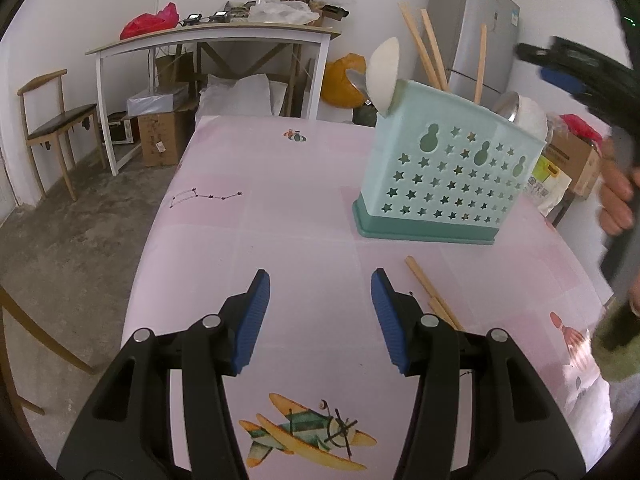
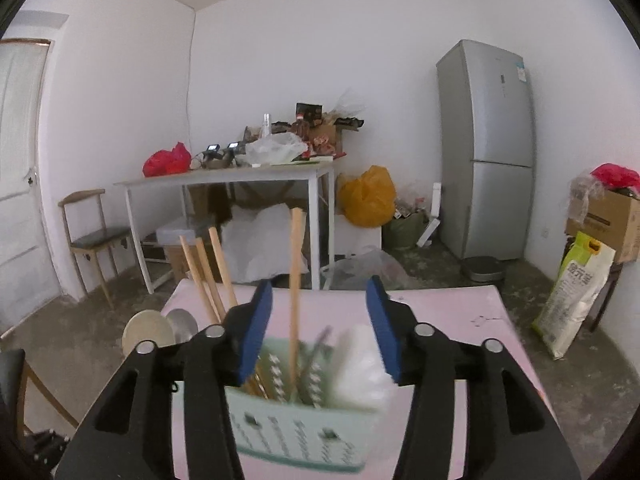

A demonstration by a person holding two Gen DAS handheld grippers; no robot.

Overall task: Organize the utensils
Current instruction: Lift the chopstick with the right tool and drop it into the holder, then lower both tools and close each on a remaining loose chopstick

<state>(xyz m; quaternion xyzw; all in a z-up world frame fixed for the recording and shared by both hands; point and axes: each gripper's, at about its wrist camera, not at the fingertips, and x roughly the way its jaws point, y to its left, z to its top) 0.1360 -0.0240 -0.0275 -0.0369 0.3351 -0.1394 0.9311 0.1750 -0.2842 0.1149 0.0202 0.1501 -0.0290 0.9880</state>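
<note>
Utensils stand in a mint holder (image 1: 448, 176) with star-shaped holes, on the far right of a pink table (image 1: 280, 208). Left gripper (image 1: 320, 320) hovers low over the near table, tilted down, jaws apart and empty; right gripper (image 2: 320, 328) hangs above the holder, jaws apart, gripping nothing. Four chopsticks (image 2: 295, 292) stand inside, with two white spoons (image 1: 384, 76) and two metal ones (image 1: 358, 80); two chopsticks (image 1: 432, 292) lie on the table.

A mint star-punched utensil caddy (image 1: 444, 176) stands upright holding chopsticks (image 1: 424, 50) and spoons (image 1: 382, 74), while two loose chopsticks (image 1: 430, 292) lie on the counter (image 1: 280, 220) near it.
</note>
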